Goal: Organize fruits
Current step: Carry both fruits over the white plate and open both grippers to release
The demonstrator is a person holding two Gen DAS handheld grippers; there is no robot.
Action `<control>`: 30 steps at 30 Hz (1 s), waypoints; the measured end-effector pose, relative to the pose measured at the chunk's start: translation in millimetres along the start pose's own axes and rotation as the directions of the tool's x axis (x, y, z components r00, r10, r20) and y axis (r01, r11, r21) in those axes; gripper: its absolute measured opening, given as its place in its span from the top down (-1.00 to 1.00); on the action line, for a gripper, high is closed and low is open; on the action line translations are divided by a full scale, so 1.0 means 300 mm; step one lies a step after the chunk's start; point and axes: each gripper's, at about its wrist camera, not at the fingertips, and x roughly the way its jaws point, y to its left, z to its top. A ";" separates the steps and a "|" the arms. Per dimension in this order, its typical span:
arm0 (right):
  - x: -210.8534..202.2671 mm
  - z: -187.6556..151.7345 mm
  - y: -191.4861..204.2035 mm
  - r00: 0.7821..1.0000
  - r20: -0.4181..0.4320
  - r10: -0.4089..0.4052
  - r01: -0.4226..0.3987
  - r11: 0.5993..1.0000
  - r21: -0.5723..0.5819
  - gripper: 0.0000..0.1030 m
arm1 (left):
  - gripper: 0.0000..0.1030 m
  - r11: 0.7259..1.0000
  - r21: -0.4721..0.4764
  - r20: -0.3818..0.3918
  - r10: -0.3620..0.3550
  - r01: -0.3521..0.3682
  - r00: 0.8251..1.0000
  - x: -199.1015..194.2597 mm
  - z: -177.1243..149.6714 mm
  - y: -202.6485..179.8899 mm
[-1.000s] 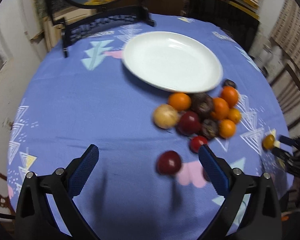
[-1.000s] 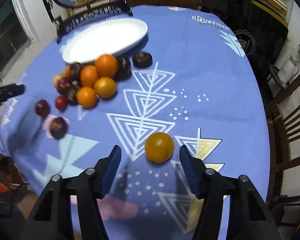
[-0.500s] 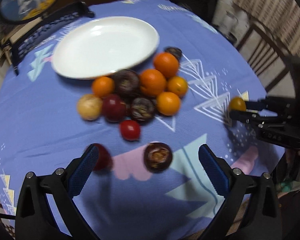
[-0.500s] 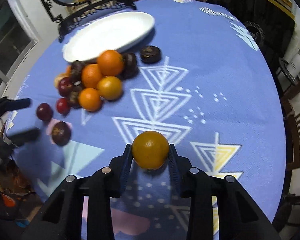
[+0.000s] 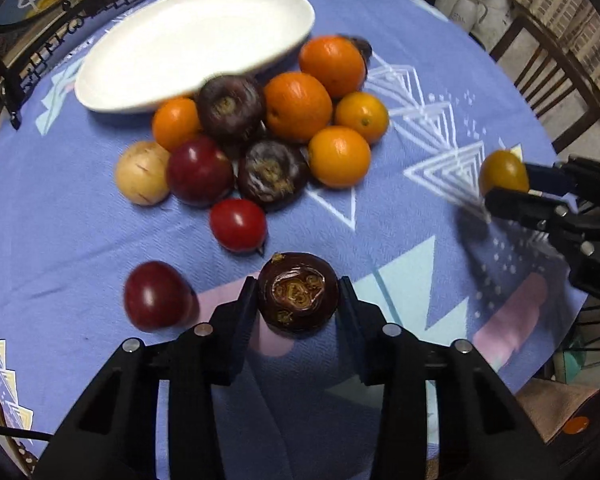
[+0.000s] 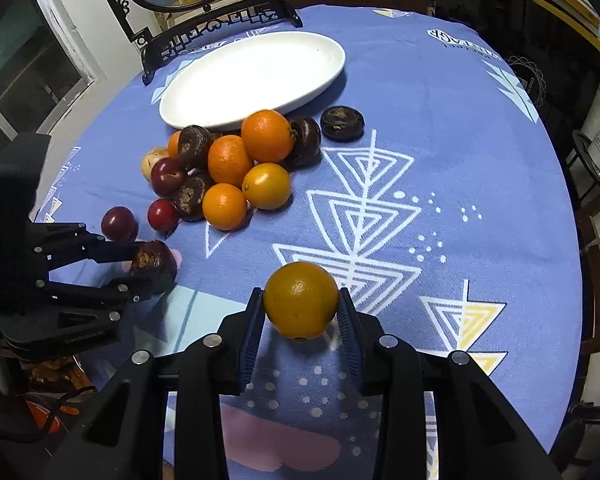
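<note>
My left gripper point(image 5: 298, 300) is shut on a dark purple mangosteen point(image 5: 298, 298) just above the cloth; it also shows in the right wrist view point(image 6: 154, 264). My right gripper point(image 6: 301, 306) is shut on a yellow-orange citrus fruit point(image 6: 301, 300), seen in the left wrist view point(image 5: 503, 172) at the right. A pile of oranges point(image 5: 298, 106), mangosteens point(image 5: 230, 106) and red plums point(image 5: 199, 171) lies by an empty white oval plate point(image 5: 196, 40). A loose red plum point(image 5: 156, 295) lies left of my left gripper.
A blue patterned cloth point(image 6: 440, 140) covers the round table. A black framed ornament stand point(image 6: 204, 4) stands behind the plate. A small red fruit point(image 5: 238, 224) and a tan fruit point(image 5: 142, 172) lie by the pile. Wooden chairs point(image 5: 548, 80) stand on the right.
My left gripper moved forward and closed on the mangosteen. My right gripper holds the citrus fruit and has lifted it a little.
</note>
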 end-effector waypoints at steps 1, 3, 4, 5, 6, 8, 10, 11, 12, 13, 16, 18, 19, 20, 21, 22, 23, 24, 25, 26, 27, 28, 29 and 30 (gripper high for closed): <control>-0.001 0.008 0.006 1.000 0.005 0.000 0.000 1.000 -0.004 0.29 | 0.23 1.000 -0.009 0.029 -0.009 0.009 1.000 -0.030 0.009 0.008; -0.012 0.036 0.026 1.000 0.024 0.009 -0.008 1.000 -0.017 0.29 | 0.23 1.000 -0.019 0.076 -0.012 0.014 0.997 -0.090 0.030 0.027; -0.021 0.061 0.040 0.999 0.040 0.016 -0.015 1.000 -0.024 0.29 | 0.23 0.999 -0.031 0.099 -0.016 0.020 0.995 -0.122 0.051 0.043; -0.027 0.081 0.050 0.998 0.053 0.026 -0.024 0.999 -0.029 0.29 | 0.23 0.999 -0.045 0.115 -0.019 0.025 0.993 -0.144 0.068 0.058; -0.037 0.113 0.064 0.997 0.073 0.037 -0.034 0.999 -0.041 0.29 | 0.23 0.998 -0.062 0.134 -0.019 0.027 0.991 -0.167 0.092 0.083; -0.055 0.182 0.088 0.993 0.110 0.052 -0.045 0.997 -0.060 0.29 | 0.23 0.995 -0.094 0.176 -0.003 0.019 0.984 -0.219 0.149 0.140; -0.071 0.274 0.111 0.985 0.156 0.072 -0.061 0.995 -0.078 0.29 | 0.23 0.992 -0.128 0.207 0.026 0.000 0.978 -0.248 0.220 0.185; -0.074 0.305 0.118 0.983 0.170 0.076 -0.062 0.995 -0.082 0.28 | 0.23 0.988 -0.155 0.229 0.042 -0.006 0.972 -0.270 0.264 0.219; -0.077 0.350 0.128 0.979 0.190 0.074 -0.059 0.995 -0.086 0.28 | 0.23 0.984 -0.177 0.248 0.063 -0.019 0.967 -0.289 0.299 0.246; -0.077 0.387 0.135 0.976 0.206 0.073 -0.056 0.994 -0.090 0.28 | 0.23 0.981 -0.193 0.257 0.083 -0.033 0.963 -0.301 0.322 0.266; -0.046 0.495 0.150 0.973 0.222 0.068 -0.050 0.995 -0.083 0.28 | 0.23 0.965 -0.244 0.259 0.163 -0.099 0.952 -0.297 0.426 0.311; 0.003 0.562 0.158 0.976 0.209 0.065 -0.051 0.996 -0.074 0.28 | 0.23 0.953 -0.271 0.244 0.206 -0.137 0.948 -0.274 0.475 0.334; 0.027 0.585 0.161 0.978 0.202 0.059 -0.045 0.997 -0.070 0.28 | 0.23 0.950 -0.280 0.232 0.210 -0.141 0.950 -0.256 0.491 0.343; 0.063 0.612 0.162 0.981 0.184 0.056 -0.045 0.997 -0.066 0.28 | 0.23 0.945 -0.295 0.217 0.210 -0.141 0.953 -0.224 0.512 0.361; 0.088 0.629 0.161 0.983 0.173 0.055 -0.044 0.997 -0.063 0.28 | 0.23 0.942 -0.301 0.204 0.215 -0.148 0.955 -0.201 0.524 0.374; 0.109 0.643 0.163 0.985 0.163 0.056 -0.047 0.997 -0.058 0.28 | 0.23 0.939 -0.304 0.190 0.224 -0.160 0.956 -0.179 0.534 0.382; 0.137 0.658 0.160 0.987 0.149 0.060 -0.053 0.997 -0.050 0.28 | 0.23 0.936 -0.305 0.178 0.234 -0.172 0.956 -0.160 0.534 0.385; 0.156 0.668 0.156 0.988 0.141 0.062 -0.056 0.997 -0.047 0.28 | 0.23 0.934 -0.306 0.167 0.243 -0.184 0.956 -0.137 0.545 0.395; 0.183 0.681 0.154 0.990 0.125 0.063 -0.057 0.997 -0.049 0.28 | 0.23 0.933 -0.306 0.157 0.246 -0.190 0.956 -0.122 0.545 0.401; 0.203 0.692 0.152 0.992 0.114 0.058 -0.052 0.997 -0.053 0.28 | 0.23 0.933 -0.306 0.147 0.240 -0.187 0.960 -0.102 0.553 0.411; 0.214 0.688 0.152 0.993 0.109 0.053 -0.047 0.997 -0.058 0.28 | 0.23 0.933 -0.306 0.139 0.239 -0.187 0.961 -0.086 0.560 0.417; 0.229 0.697 0.149 0.994 0.102 0.049 -0.043 0.997 -0.061 0.28 | 0.23 0.931 -0.307 0.128 0.245 -0.197 0.961 -0.069 0.567 0.423; 0.246 0.705 0.144 0.994 0.094 0.048 -0.043 0.997 -0.059 0.28 | 0.22 0.931 -0.306 0.122 0.247 -0.201 0.961 -0.057 0.575 0.429; 0.260 0.710 0.139 0.995 0.088 0.047 -0.042 0.998 -0.055 0.28 | 0.22 0.931 -0.304 0.117 0.246 -0.201 0.962 -0.044 0.581 0.435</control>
